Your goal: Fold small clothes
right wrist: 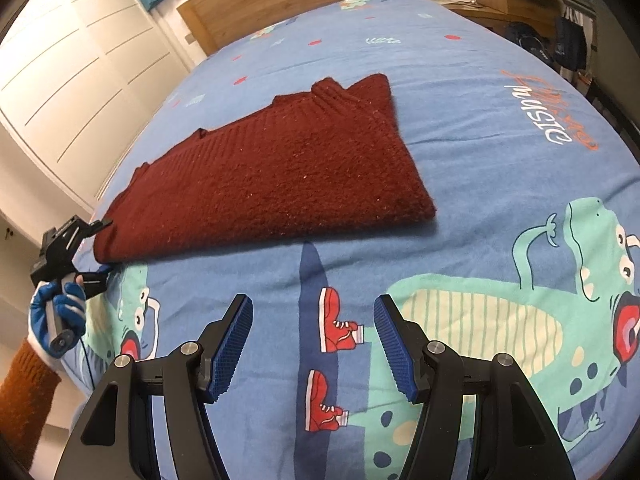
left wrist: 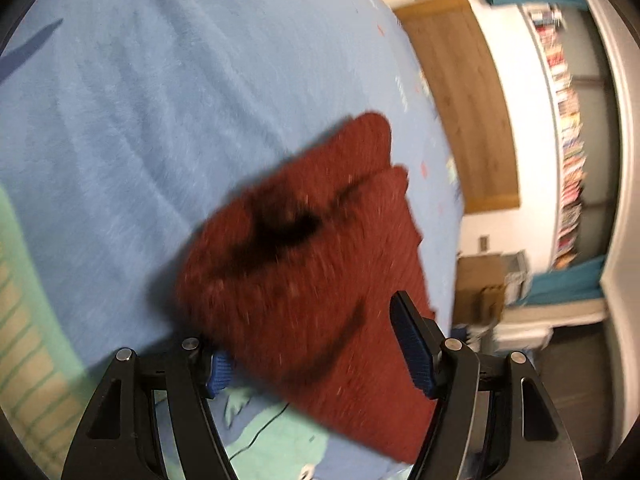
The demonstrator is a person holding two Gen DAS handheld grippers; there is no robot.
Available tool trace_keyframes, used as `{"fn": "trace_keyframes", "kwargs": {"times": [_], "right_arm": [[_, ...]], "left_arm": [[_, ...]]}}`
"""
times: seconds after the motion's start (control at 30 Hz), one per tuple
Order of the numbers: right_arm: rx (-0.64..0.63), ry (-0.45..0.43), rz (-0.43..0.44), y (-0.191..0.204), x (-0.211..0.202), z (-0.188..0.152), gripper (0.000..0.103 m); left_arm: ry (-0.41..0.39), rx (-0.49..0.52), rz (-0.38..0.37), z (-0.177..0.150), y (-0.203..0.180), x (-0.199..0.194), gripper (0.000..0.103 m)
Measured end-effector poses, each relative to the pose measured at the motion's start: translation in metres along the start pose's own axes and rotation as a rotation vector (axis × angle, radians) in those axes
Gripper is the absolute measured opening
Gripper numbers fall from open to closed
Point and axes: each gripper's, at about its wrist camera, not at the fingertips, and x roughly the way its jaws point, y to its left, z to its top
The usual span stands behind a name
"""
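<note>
My right hand-held gripper point(right wrist: 313, 346) hovers wide open and empty over the bed point(right wrist: 460, 152), just short of the dark red sweater point(right wrist: 264, 176) lying folded flat across the blanket. At the sweater's left end my left hand-held gripper point(left wrist: 316, 346) has parted jaws around the cloth without visibly pinching it. Judged next: I close left firmly, then seize the nearest corner with the right so both ends lift evenly.
</note>
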Motion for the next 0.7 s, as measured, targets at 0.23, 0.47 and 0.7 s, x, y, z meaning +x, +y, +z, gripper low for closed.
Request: {"fn": "trace_keyframes", "kwargs": {"times": [0.23,0.47,0.7], "right_arm": [[-0.001,0.002,0.008,-0.002,0.002,0.002,0.065],[0.010,0.002,0.016,-0.009,0.005,0.003,0.065],[0.036,-0.019,0.031,-0.021,-0.004,0.002,0.065]], "left_arm": [[-0.020,-0.044,-0.051,0.021,0.005,0.003,0.044],[-0.011,-0.008,-0.036,0.030,-0.009,0.016,0.018],[-0.018,0.066,-0.050,0.018,-0.051,0.016,0.017]]}}
